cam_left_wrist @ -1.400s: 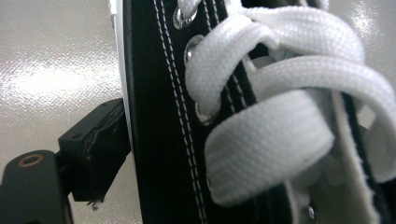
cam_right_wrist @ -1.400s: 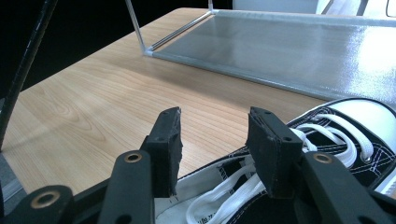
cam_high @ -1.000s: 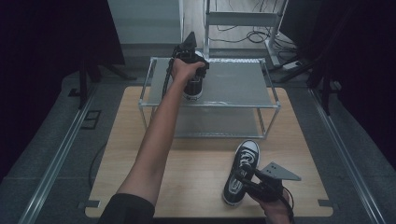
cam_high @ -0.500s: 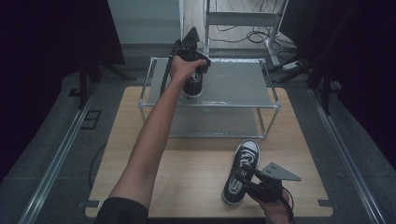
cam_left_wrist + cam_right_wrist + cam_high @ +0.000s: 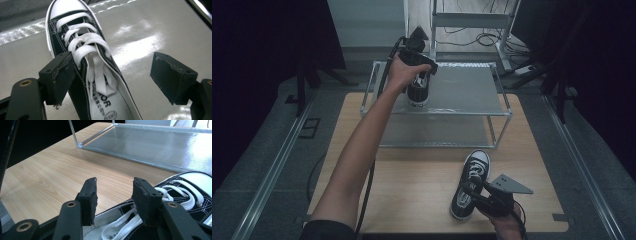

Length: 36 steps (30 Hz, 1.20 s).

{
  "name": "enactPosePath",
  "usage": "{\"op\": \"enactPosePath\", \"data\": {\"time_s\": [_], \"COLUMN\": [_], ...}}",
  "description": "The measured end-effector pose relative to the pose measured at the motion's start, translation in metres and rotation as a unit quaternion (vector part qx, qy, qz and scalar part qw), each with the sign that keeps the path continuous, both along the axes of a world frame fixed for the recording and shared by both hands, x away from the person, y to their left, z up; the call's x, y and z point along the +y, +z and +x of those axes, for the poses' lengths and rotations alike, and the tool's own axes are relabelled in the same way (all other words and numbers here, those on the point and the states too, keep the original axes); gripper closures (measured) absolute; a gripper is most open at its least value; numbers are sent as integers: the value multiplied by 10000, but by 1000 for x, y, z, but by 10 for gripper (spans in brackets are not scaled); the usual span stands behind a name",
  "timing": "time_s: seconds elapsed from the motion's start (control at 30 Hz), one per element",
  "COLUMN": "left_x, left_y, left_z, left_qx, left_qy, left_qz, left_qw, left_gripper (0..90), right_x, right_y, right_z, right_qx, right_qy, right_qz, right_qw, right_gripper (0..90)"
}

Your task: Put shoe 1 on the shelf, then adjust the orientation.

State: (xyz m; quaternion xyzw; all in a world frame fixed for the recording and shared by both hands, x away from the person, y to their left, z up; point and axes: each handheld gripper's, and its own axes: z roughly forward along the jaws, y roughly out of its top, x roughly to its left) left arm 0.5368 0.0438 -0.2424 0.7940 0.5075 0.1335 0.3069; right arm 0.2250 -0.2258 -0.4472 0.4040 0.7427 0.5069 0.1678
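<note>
A black canvas shoe with white laces stands on the top of a metal shelf rack. My left gripper hovers just above it. Its jaws have just been closing, but both pads stand wide of the shoe without pressing on it. The matching shoe lies on the wooden table at the front right. My right gripper rests at its heel opening with the jaws apart, and bare table shows between the pads.
The rack has a lower shelf and thin metal posts at its corners; its near corner lies ahead of the right gripper. Cables and a metal frame sit behind the table. Bare wood stretches left of the front shoe.
My left hand has lifted slightly off the shoe on the rack, which stays put. The right hand and its shoe have not moved.
</note>
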Motion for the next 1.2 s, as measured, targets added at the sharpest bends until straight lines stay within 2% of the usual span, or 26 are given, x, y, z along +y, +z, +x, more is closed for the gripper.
{"op": "enactPosePath", "data": {"time_s": [0.13,0.27,0.37,0.47,0.63,0.77,0.87,0.97,1.07,1.2], "left_x": [3,5,7,11,17,23,28,34,39,44], "left_y": [5,7,7,7,6,3,1,0,0,-4], "left_z": [-11,-23,-31,-41,-56,-67,-74,-80,-86,-98], "left_qx": [-79,-87,-82,-100,-119,-136,-145,-99,-148,-172], "left_qy": [-288,-658,-799,-992,-1330,-1479,-1513,-1582,-1615,-1682], "left_qz": [-73,-268,-377,-528,-642,-715,-786,-988,-962,-990], "left_qw": [9995,9974,9961,9936,9890,9863,9852,9824,9821,9806], "left_gripper": [220,255,275,284,281,271,269,269,270,272], "right_x": [1,3,6,9,16,25,33,44,55,71], "right_y": [-1,-1,0,2,5,4,4,1,-5,-17], "right_z": [0,-1,-2,-5,-9,-13,-17,-20,-30,-44], "right_qx": [8,-7,-32,-64,-109,-91,-117,-86,-67,-44], "right_qy": [7,35,48,84,202,370,522,708,857,1037], "right_qz": [-11,-41,-39,-54,-58,-145,-220,-313,-464,-742], "right_qw": [10000,10000,10000,9999,9997,9992,9983,9970,9952,9918], "right_gripper": [548,548,548,551,581,625,715,822,884,900]}}
